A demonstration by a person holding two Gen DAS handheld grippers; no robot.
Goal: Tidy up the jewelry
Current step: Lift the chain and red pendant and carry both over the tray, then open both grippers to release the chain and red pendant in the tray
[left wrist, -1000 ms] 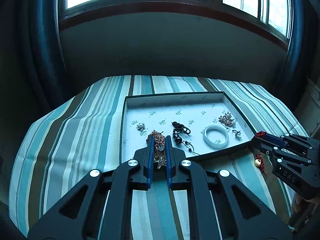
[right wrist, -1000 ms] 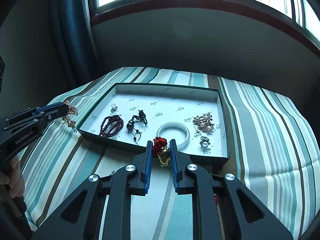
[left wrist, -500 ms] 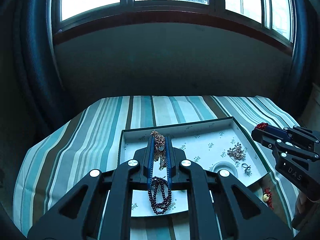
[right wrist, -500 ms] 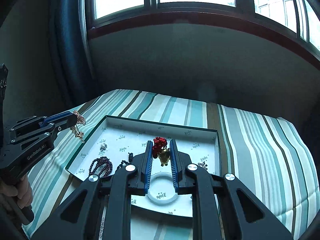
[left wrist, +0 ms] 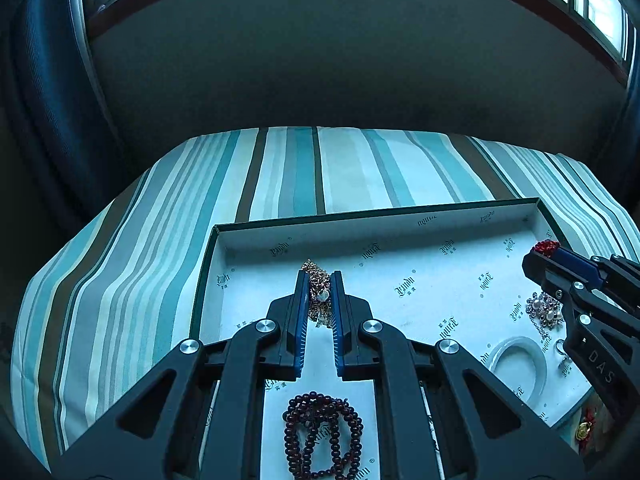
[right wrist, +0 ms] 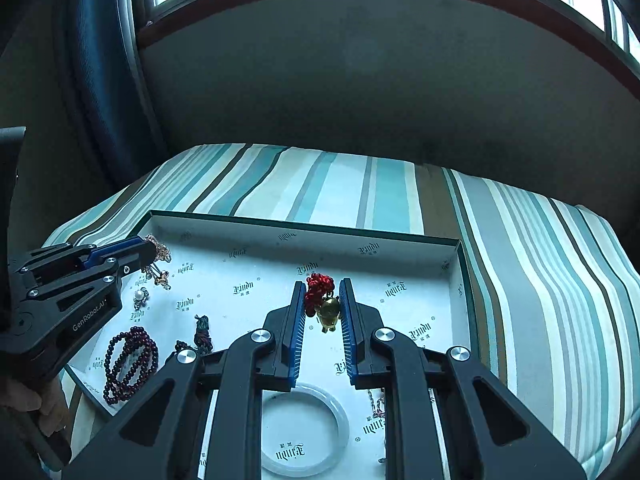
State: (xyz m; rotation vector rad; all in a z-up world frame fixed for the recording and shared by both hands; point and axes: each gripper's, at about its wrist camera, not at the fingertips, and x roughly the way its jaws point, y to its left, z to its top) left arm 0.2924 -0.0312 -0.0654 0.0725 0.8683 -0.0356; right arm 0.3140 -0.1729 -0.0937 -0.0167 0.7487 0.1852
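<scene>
My left gripper (left wrist: 319,280) is shut on a rose-gold chain necklace (left wrist: 319,294) and holds it above the left part of the white jewelry tray (left wrist: 360,236). It shows in the right wrist view (right wrist: 150,250) with the necklace (right wrist: 160,268) hanging. My right gripper (right wrist: 322,288) is shut on a red cord bracelet with a gold charm (right wrist: 322,304), above the tray's (right wrist: 452,264) middle right. It shows in the left wrist view (left wrist: 538,254).
In the tray lie a dark red bead bracelet (left wrist: 322,436), a white bangle (right wrist: 302,428), a pearl brooch (left wrist: 546,312), a pearl earring (right wrist: 140,296) and a dark cord piece (right wrist: 202,330). The tray sits on a striped cloth (right wrist: 540,260). A wall and window stand behind.
Both grippers have moved forward and down over the tray with their pieces still held. The tray now fills the lower part of both views.
</scene>
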